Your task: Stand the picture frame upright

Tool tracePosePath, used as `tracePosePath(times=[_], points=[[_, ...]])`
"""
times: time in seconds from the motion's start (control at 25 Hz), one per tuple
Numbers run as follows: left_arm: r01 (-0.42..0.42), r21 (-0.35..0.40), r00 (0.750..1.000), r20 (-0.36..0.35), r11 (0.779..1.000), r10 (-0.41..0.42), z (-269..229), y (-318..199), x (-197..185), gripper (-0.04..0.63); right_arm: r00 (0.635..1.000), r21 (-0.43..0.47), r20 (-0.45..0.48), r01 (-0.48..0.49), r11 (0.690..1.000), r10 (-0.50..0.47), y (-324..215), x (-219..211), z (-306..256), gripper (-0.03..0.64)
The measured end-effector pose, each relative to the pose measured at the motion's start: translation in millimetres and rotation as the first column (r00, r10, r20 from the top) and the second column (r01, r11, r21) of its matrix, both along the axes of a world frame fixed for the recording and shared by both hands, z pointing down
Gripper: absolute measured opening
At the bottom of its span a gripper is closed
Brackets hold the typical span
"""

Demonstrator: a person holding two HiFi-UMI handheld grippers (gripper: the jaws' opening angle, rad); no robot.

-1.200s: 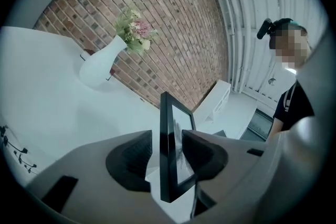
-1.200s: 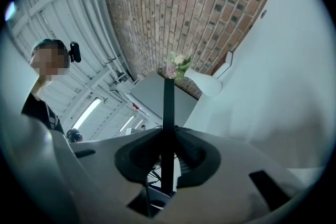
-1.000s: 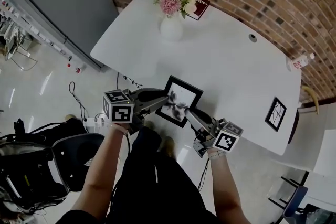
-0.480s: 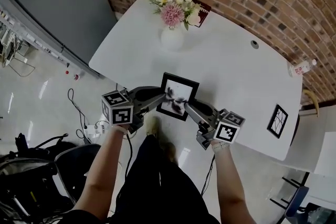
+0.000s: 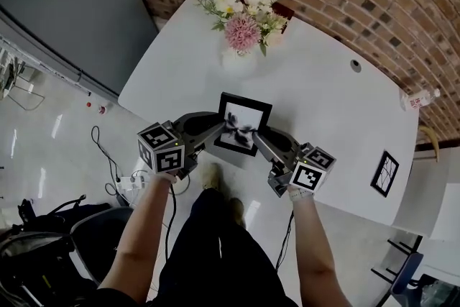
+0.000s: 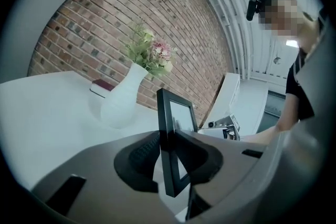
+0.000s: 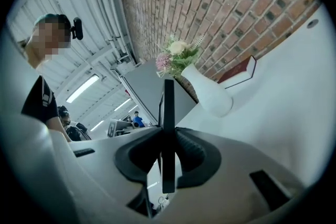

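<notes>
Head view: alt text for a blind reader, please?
From above, the left gripper and right gripper each grip a side of a black picture frame at the near edge of a white table. A vase of flowers stands beyond it.

Two picture frames are in sight: one larger picture frame [image 5: 244, 118] at the near edge of the bench [image 5: 323, 104], and one smaller picture frame [image 5: 389, 172] well apart to the right. There are two hand-held grippers, the left hand-held gripper [image 5: 220, 131] and the right hand-held gripper [image 5: 259, 141]. There is one white vase [image 5: 236, 60] with one bunch of flowers [image 5: 246, 18], one dark red book [image 5: 282, 11], one bottle [image 5: 417, 98], one round cable hole [image 5: 355, 65] and a single bench.
</notes>
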State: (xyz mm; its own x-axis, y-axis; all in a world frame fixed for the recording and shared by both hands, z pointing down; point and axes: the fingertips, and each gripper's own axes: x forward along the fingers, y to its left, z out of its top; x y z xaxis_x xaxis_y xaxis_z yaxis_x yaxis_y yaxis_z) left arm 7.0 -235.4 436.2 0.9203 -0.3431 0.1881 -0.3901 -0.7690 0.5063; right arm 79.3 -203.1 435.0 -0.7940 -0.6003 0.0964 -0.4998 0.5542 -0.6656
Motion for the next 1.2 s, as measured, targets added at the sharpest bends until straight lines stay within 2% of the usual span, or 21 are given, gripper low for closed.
tracePosePath(times=[0.28,0.64,0.88,1.2], points=[[0.011,0.064,0.998,0.062,0.998,-0.015,7.4,-27.3,-1.0,0.103,0.997,0.057,-0.077,-0.01,0.998,0.014,-29.4,-0.4,8.4,0.083],[0.028,0.148,0.992,0.121,0.989,-0.046,19.6,-55.0,-4.4,0.104,0.991,0.085,-0.127,-0.028,0.996,0.039,-60.1,-2.1,26.1,0.086],[0.033,0.184,0.987,0.147,0.982,-0.061,31.4,-70.4,-4.4,0.104,0.975,0.157,-0.215,-0.024,0.987,0.058,-77.4,-1.7,33.2,0.086],[0.04,0.257,0.98,0.178,0.966,-0.088,36.7,-92.5,-1.0,0.103,0.955,0.229,-0.278,-0.036,0.973,0.1,-101.2,3.0,43.1,0.086]])
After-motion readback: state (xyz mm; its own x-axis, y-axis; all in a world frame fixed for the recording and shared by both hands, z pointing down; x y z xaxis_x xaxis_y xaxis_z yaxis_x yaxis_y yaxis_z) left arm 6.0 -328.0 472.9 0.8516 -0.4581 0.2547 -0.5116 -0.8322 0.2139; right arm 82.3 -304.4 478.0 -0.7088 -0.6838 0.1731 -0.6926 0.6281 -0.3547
